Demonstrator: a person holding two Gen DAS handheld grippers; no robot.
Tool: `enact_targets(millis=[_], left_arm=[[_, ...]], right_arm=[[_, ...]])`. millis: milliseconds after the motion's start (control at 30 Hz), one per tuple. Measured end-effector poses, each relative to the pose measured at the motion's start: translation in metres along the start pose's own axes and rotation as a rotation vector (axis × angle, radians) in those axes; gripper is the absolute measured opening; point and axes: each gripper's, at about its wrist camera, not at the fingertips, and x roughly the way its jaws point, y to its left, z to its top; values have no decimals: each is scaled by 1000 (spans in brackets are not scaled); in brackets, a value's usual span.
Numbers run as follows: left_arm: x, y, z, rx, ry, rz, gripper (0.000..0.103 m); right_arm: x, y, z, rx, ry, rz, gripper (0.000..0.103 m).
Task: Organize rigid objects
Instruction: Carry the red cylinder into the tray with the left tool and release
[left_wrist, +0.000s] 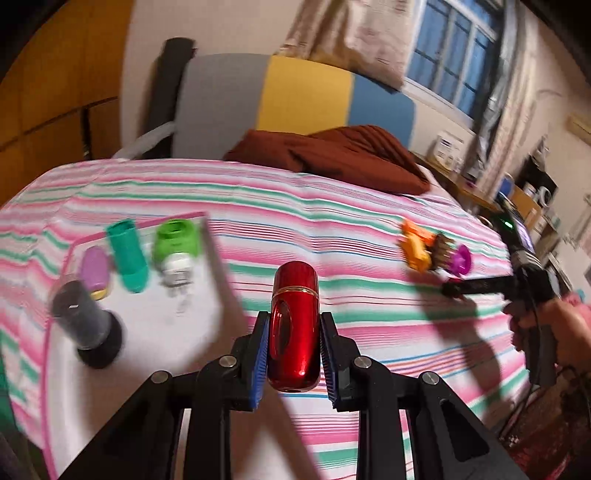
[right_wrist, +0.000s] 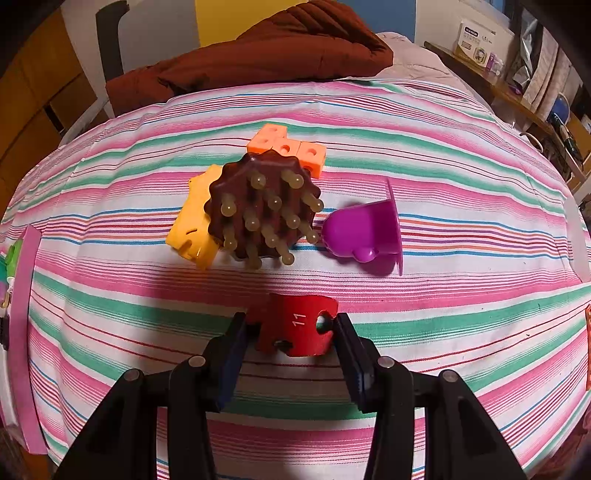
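Left tool (left_wrist: 293, 338) clamps red capsule-shaped case (left_wrist: 294, 325), apparently bound for white tray (left_wrist: 207, 236); right tool (right_wrist: 291, 334) clamps red numbered tag (right_wrist: 297, 325) above bed (right_wrist: 461, 221).

On the sheet: 1 black jar (left_wrist: 86, 325), 1 lilac piece (left_wrist: 95, 272), 1 teal tube (left_wrist: 129, 254), 1 green-capped item (left_wrist: 177, 249). 1 red bottle (left_wrist: 294, 325). 1 brush (right_wrist: 264, 210), 1 purple cup (right_wrist: 365, 230), 1 orange block (right_wrist: 286, 147), 1 yellow piece (right_wrist: 194, 229), 1 red tag (right_wrist: 299, 325).

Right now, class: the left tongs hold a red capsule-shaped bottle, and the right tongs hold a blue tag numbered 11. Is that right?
Not quite. The tag in the right tongs is red, not blue, as the right wrist view shows. The left tongs do hold the red capsule-shaped bottle.
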Motion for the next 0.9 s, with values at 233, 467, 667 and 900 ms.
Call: enact_targets(millis=[233,467,667,900], left_arm=[[9,56,1,-139,66,72,26],[22,86,5,-188,108,150,26],[35,103,6,-220,149,173,26],[36,111,2,-268,144,157,29]], right_arm=[[1,1,0,-3,-3,-5,47],[1,1,0,8,-8,-1,47],[-8,11,5,-13,-58,73,47],[-14,38,5,-128,-102,98,47]])
